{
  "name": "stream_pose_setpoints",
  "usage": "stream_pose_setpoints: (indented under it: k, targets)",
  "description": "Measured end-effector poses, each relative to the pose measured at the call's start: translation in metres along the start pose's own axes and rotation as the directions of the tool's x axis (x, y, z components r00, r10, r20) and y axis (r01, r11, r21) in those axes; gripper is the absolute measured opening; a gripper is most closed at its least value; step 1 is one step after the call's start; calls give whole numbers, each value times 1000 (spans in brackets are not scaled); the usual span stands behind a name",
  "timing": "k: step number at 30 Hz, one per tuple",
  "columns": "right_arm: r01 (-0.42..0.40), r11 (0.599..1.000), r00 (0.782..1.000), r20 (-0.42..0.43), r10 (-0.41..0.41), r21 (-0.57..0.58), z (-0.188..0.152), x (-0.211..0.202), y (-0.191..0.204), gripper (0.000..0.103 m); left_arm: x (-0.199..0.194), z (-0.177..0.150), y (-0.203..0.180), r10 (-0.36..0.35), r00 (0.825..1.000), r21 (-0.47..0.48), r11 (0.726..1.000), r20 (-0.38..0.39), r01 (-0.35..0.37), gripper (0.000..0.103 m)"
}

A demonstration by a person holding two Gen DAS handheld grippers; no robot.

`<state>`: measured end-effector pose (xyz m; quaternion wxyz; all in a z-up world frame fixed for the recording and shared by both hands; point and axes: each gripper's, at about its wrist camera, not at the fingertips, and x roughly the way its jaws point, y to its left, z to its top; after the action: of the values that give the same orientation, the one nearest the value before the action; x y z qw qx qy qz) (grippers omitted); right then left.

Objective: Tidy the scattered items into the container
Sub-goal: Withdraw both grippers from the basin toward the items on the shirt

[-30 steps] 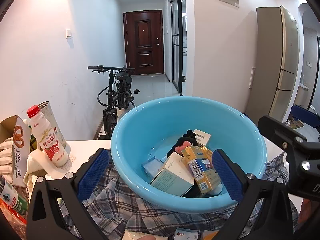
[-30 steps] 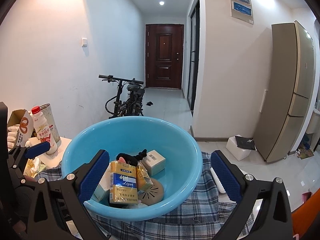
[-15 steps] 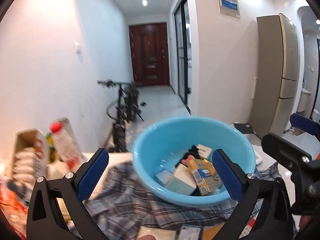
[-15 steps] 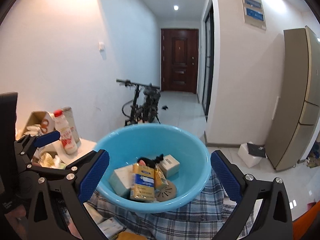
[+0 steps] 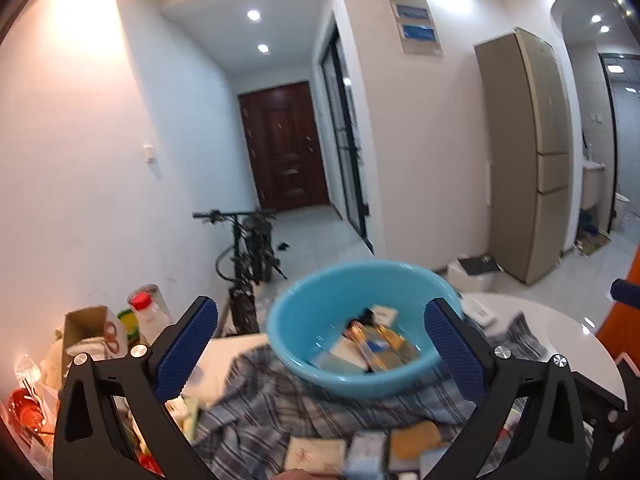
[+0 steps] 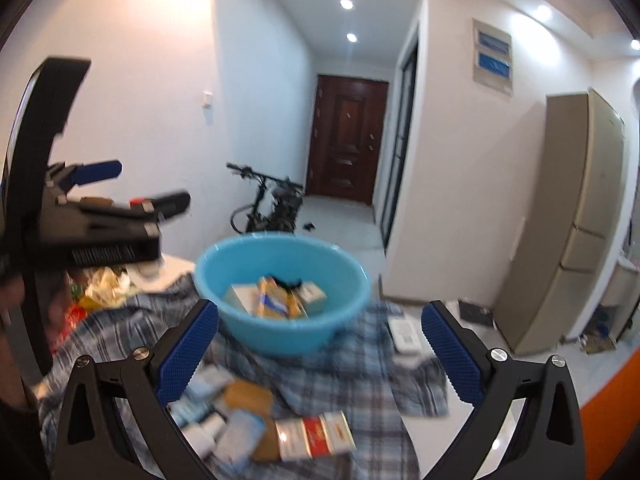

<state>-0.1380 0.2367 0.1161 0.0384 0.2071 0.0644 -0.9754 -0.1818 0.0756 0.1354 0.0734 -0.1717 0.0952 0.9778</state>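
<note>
A light blue basin [image 5: 340, 376] [image 6: 280, 336] stands on a plaid cloth [image 5: 256, 412] [image 6: 360, 376] and holds several small boxes, one a yellow pack [image 6: 272, 300]. More small boxes lie scattered on the cloth in front of it, among them a red and white pack [image 6: 316, 436] and a tan box [image 5: 412, 438]. My left gripper [image 5: 320, 348] is open and empty, back from the basin. My right gripper [image 6: 320, 352] is open and empty, above the scattered boxes. The left gripper also shows at the left of the right wrist view [image 6: 100, 216].
At the table's left end are a cardboard box [image 5: 92, 328], a red-capped bottle [image 5: 148, 312] and bags. A white remote [image 6: 406, 334] lies right of the basin. A bicycle [image 5: 248, 256] stands behind the table. A tall fridge [image 5: 528, 160] is at the right.
Both grippers have pulled back and risen from the basin, which now looks smaller and farther. More scattered boxes on the cloth have come into view. Both stay open.
</note>
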Motion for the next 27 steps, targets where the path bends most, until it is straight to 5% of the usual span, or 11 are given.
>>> stream_pose_setpoints:
  k: [8,16,21,24,27]
  targets:
    - [-62,997,981,-187,53,-45,-71,41,-17,103,6,-58,2,32,996,47,998,-86,-28,103]
    - [-126,982,916,-396,62,-139,-129,107,0,103,35,-120,8,-31,975,-31,999,-219,24,103]
    - [-210,967,885,-448,125,-146,-140,121,9,103,38,-133,1,-37,966,-26,999,-255,31,103]
    - [-164,953,893,-449,33,-254,-144,130,18,103,37,-137,-2,-34,965,-10,999,-259,33,103]
    - [-183,942,887,-461,35,-281,-149,138,16,103,39,-141,-4,-32,962,3,999,-271,34,103]
